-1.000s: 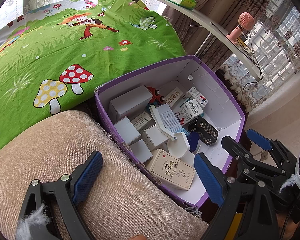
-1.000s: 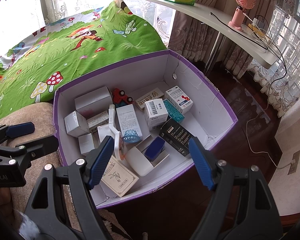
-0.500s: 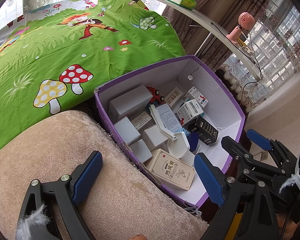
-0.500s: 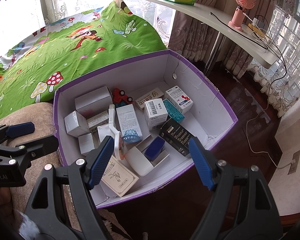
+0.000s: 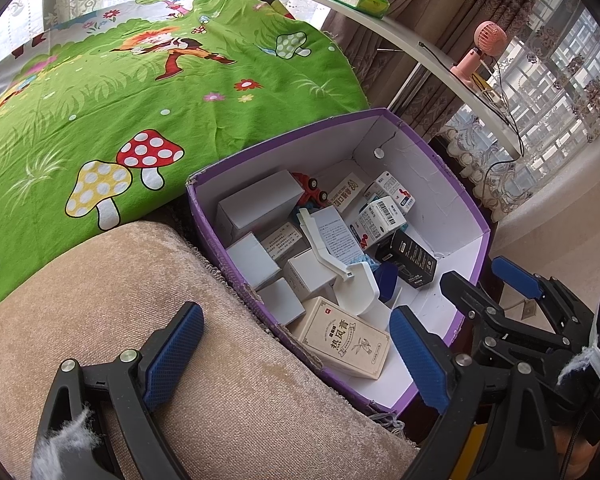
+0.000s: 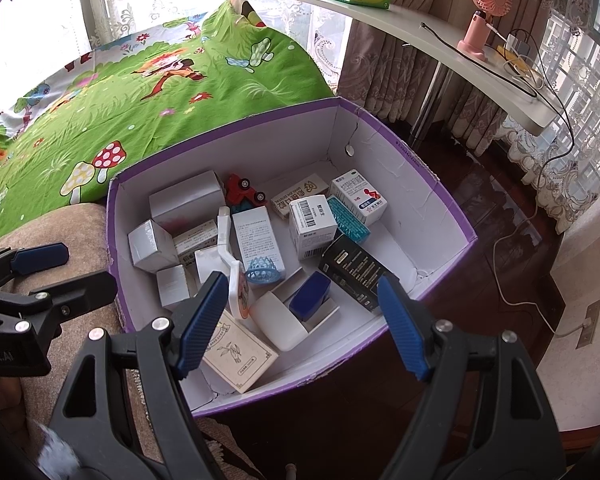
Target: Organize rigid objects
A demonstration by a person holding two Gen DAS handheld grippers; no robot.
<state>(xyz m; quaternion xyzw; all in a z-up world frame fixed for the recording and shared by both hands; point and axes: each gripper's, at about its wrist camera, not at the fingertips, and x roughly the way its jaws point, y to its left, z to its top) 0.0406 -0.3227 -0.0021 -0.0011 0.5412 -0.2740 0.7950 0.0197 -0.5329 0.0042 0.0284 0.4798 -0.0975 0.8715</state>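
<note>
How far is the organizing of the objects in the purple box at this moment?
Done: many items already lie inside the purple box, such as the black carton, the red toy car and the beige carton, but in a loose jumble. In hand: nothing; the left gripper over the beige cushion and the right gripper are both open and empty. Left: whatever sorting remains.

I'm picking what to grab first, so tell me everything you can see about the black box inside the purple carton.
The black box is a slim rectangular carton, apparently glossy cardboard, with small pale print and a gold mark on its top face. It looks closed and lies flat, turned diagonally, on the white floor of the purple carton near the right wall. A barcoded white box and a teal ribbed piece sit at its far end; contact is unclear. Neither gripper touches it.
</note>
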